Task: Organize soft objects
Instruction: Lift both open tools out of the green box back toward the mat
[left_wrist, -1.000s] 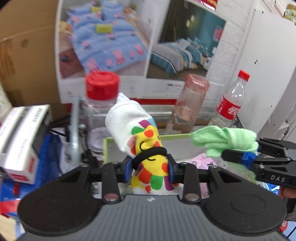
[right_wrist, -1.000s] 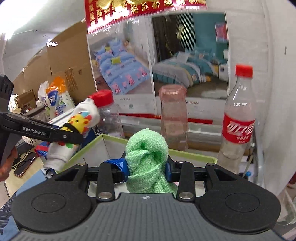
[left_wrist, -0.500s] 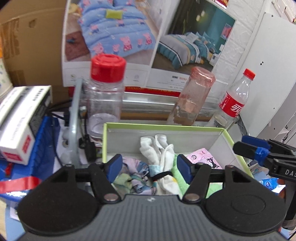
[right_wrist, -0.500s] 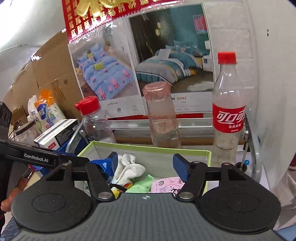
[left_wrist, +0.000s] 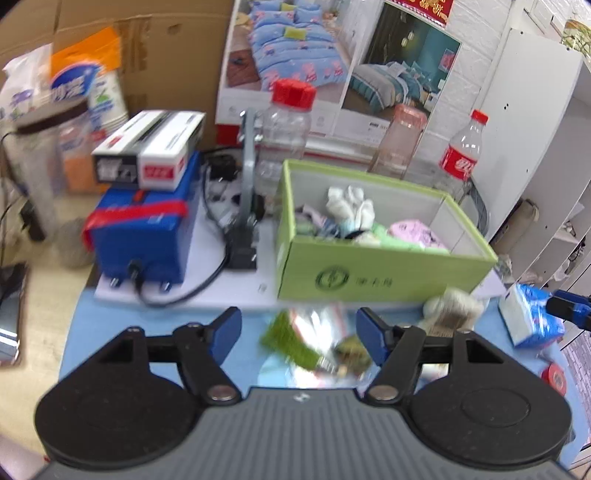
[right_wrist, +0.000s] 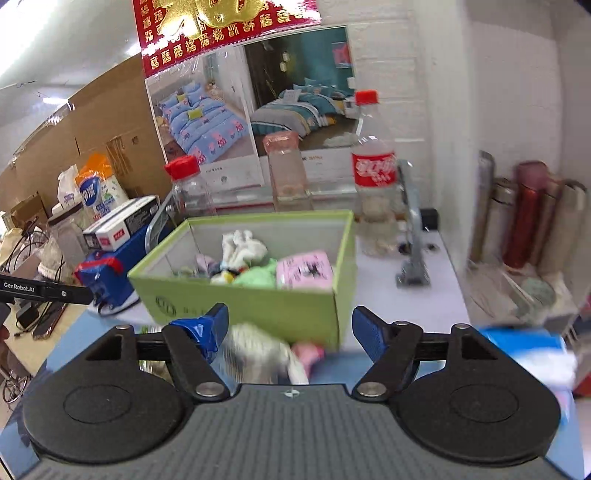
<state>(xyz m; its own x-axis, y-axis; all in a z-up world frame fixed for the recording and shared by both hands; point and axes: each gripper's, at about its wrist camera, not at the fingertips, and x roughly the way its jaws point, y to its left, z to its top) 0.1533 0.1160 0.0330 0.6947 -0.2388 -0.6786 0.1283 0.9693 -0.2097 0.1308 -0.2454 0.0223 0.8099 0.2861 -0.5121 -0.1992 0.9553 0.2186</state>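
Both the left gripper and right gripper stand wide open and empty before the green box, which holds socks and cloths.

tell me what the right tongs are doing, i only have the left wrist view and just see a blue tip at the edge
Observer: The right tongs are open and hold nothing, in front of the green box.
Operator: anything under them
Observer: A whitish rolled sock lies below the gap, with a small pink item right beside it.
Operator: whats off to the right of the box
Observer: A row of tall flasks stands by the wall, one of them red.
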